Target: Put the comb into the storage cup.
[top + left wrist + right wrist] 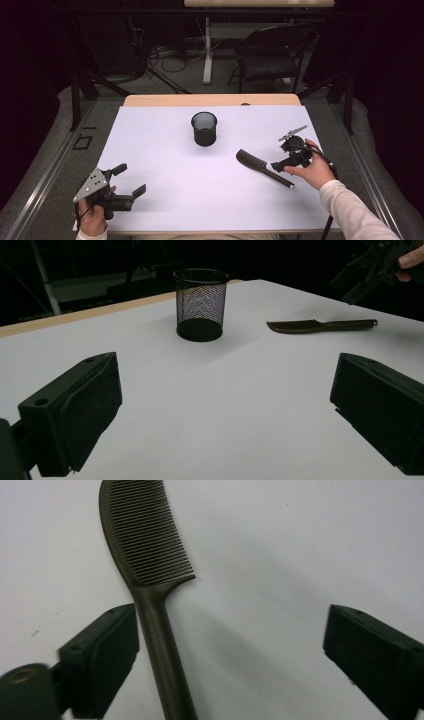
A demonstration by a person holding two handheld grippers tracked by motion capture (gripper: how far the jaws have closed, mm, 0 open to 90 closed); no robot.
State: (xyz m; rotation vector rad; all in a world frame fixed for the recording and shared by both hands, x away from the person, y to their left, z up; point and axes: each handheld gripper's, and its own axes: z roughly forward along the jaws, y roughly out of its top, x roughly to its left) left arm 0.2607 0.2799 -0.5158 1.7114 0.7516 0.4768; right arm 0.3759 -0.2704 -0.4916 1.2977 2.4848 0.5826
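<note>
A dark brown comb [262, 167] lies flat on the white sheet [170, 160], right of centre, teeth end toward the middle. My right gripper [283, 163] hovers at the comb's handle end, held by a hand. In the right gripper view the comb [150, 560] runs up from the bottom, its handle just inside the left jaw; the right gripper [230, 655] is open, its other jaw well clear of the handle. A black mesh cup [204, 128] stands upright at the middle back. My left gripper [131, 179] rests open near the front left, nothing between its jaws.
The left gripper view looks across the sheet to the mesh cup [200, 302], the comb [320, 326] and the far-off right gripper [370, 265]. A wooden table edge [210, 100] shows behind the sheet. A dark chair [272, 50] stands beyond the table.
</note>
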